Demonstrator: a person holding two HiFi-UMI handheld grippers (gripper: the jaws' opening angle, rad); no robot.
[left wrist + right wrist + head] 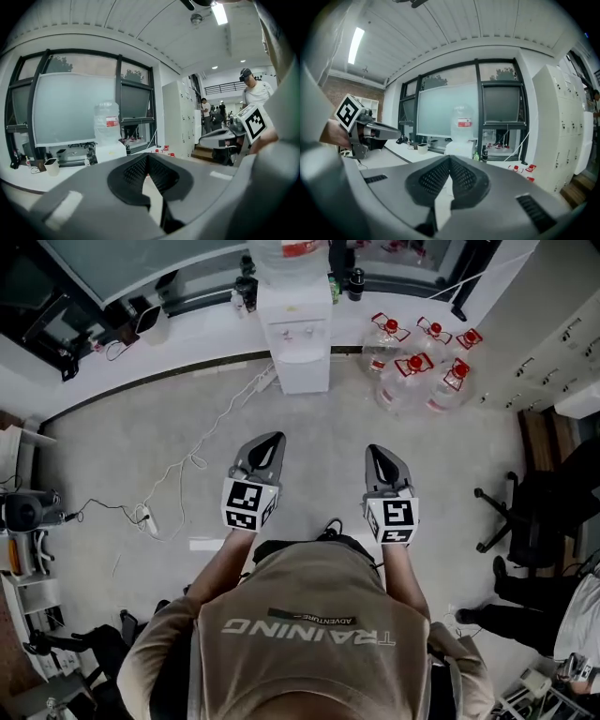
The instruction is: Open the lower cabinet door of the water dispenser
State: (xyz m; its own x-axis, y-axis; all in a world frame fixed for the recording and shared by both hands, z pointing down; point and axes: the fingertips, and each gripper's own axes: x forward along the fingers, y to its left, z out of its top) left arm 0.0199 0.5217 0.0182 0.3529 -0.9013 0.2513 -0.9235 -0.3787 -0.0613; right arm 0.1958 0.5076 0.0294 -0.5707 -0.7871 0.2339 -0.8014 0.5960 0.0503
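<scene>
Pads (134, 172), black and ribbed, meet empty on left hand-held gripper (148, 156) and right hand-held gripper (450, 157).

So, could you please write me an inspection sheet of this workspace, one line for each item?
Surface: grey floor; no table in use.
Job's things: dispenser stands at the wall with a bottle on top; its lower front looks closed.
Clutter: red-capped jugs on the floor beside it; chair further right.
Grippers: left gripper and right gripper are both shut, empty and well short of the dispenser.
Cables: white cord runs from the dispenser's side to a power strip.
Surroundings: windows, lockers, other people at the right.
</scene>
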